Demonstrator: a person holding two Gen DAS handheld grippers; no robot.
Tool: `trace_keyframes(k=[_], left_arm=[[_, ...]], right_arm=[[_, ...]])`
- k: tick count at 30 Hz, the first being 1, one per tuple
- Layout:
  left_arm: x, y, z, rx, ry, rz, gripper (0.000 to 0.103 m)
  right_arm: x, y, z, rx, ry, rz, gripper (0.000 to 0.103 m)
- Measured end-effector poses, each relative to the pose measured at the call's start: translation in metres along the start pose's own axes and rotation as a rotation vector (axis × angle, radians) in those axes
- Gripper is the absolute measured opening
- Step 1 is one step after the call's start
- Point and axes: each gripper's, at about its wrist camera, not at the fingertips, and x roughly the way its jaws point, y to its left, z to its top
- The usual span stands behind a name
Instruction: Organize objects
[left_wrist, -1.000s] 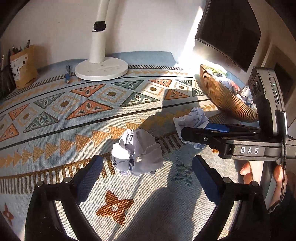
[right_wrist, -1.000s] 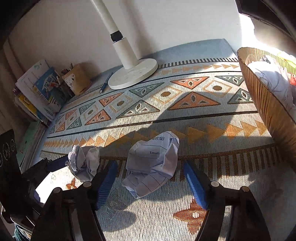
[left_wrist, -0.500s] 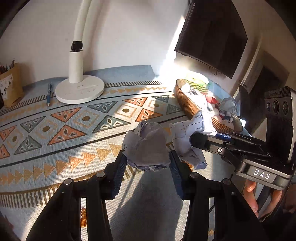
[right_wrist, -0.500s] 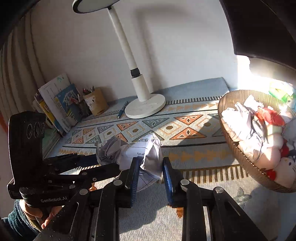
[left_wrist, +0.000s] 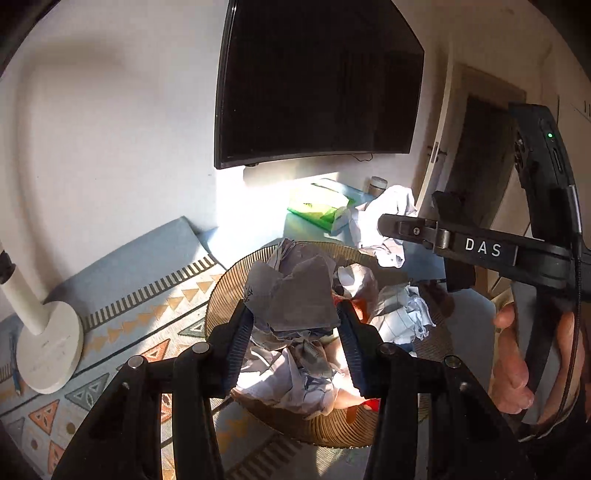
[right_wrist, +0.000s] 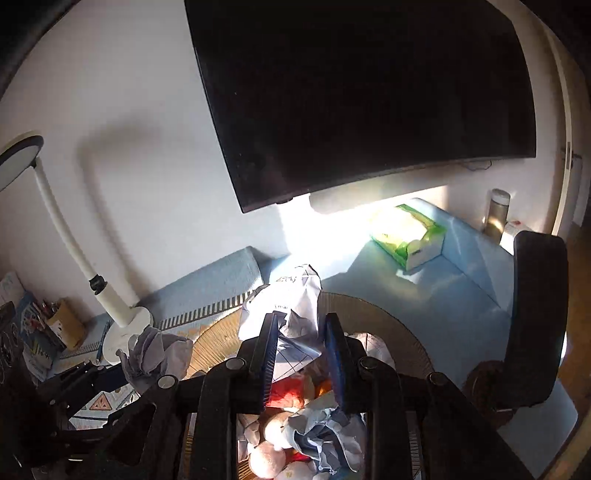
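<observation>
My left gripper (left_wrist: 295, 325) is shut on a grey crumpled paper ball (left_wrist: 295, 291) and holds it above the brown woven basket (left_wrist: 229, 291). The basket holds several crumpled papers and soft toys. My right gripper (right_wrist: 301, 354) is shut on a crumpled printed sheet (right_wrist: 291, 306) above the same basket (right_wrist: 406, 339). In the left wrist view the right gripper (left_wrist: 384, 225) comes in from the right with its sheet (left_wrist: 388, 206), a hand (left_wrist: 509, 369) on its handle. In the right wrist view the left gripper (right_wrist: 122, 369) and its ball (right_wrist: 159, 350) are at the lower left.
A dark screen (right_wrist: 369, 92) hangs on the wall over the basket. A white desk lamp (left_wrist: 48, 347) stands left on the patterned mat. A green tissue box (right_wrist: 410, 236) and a bottle (right_wrist: 496, 214) sit behind the basket. A black chair back (right_wrist: 535, 314) stands right.
Both grippers closed on their papers on the mat, lifted them and carried them to the right. They now hang over the basket, near each other.
</observation>
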Motion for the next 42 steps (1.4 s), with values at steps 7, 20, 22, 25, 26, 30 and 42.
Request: trace_keyframes(k=[7, 20, 22, 25, 26, 30, 42], left_arm=[[0.038, -0.006, 0.0, 0.012, 0.002, -0.014, 0.077], [-0.081, 0.036, -0.05, -0.101, -0.095, 0.117, 0.084], [-0.12, 0.044, -0.061, -0.113, -0.144, 0.197, 0.084], [-0.17, 0.062, -0.073, -0.14, -0.206, 0.313, 0.103], [-0.186, 0.07, -0.08, -0.159, -0.223, 0.355, 0.103], [-0.222, 0.113, -0.119, -0.265, -0.168, 0.413, 0.103], [-0.22, 0.212, -0.233, -0.589, -0.095, 0.495, 0.102]], right_arm=[[0.038, -0.015, 0.003, 0.053, 0.021, 0.079, 0.042], [-0.042, 0.066, -0.051, -0.152, -0.021, 0.203, 0.042], [-0.058, 0.105, -0.062, -0.233, -0.021, 0.253, 0.042], [-0.077, 0.158, -0.078, -0.307, -0.048, 0.338, 0.049], [-0.079, 0.174, -0.085, -0.318, -0.049, 0.355, 0.058], [-0.062, 0.229, -0.123, -0.353, -0.026, 0.36, 0.063], [0.038, 0.293, -0.216, -0.471, 0.086, 0.193, 0.063]])
